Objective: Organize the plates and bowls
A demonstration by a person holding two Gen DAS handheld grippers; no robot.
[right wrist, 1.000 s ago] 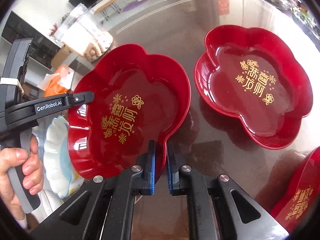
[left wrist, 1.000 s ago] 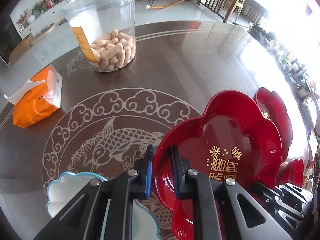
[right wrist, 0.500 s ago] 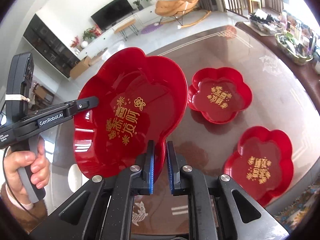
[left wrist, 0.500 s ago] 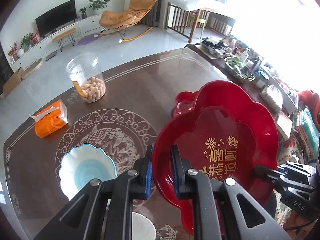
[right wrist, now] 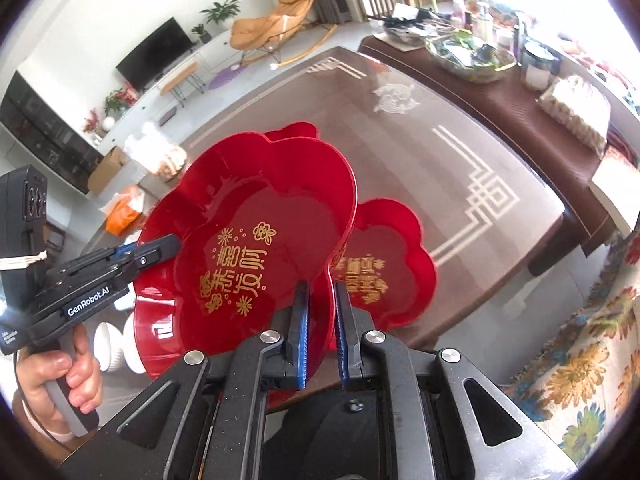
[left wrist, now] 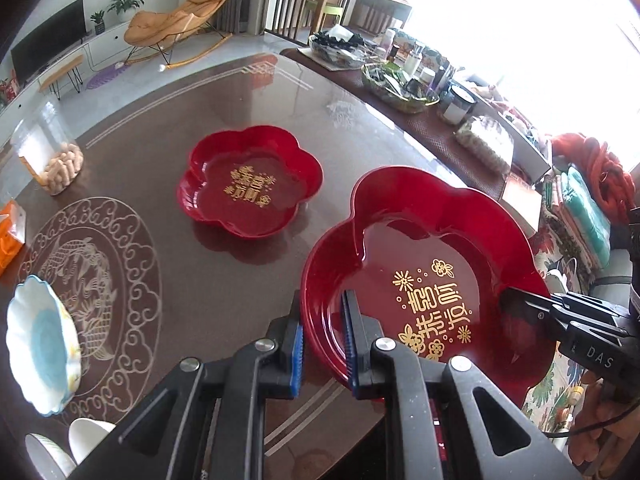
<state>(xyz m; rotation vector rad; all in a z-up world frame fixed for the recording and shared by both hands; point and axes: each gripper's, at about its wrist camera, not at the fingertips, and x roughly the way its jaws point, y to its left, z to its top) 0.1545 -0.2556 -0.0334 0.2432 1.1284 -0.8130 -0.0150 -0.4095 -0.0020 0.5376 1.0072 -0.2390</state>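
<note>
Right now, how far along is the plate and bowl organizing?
Nothing looks stacked yet. In hand: the left gripper and right gripper both clamp the rim of the lifted red plate. Left: two red plates on the table, the blue-and-white bowl, and the white bowls near the table edge.

The held red plate (right wrist: 248, 240) has swung right, over another plate (right wrist: 392, 264).
</note>
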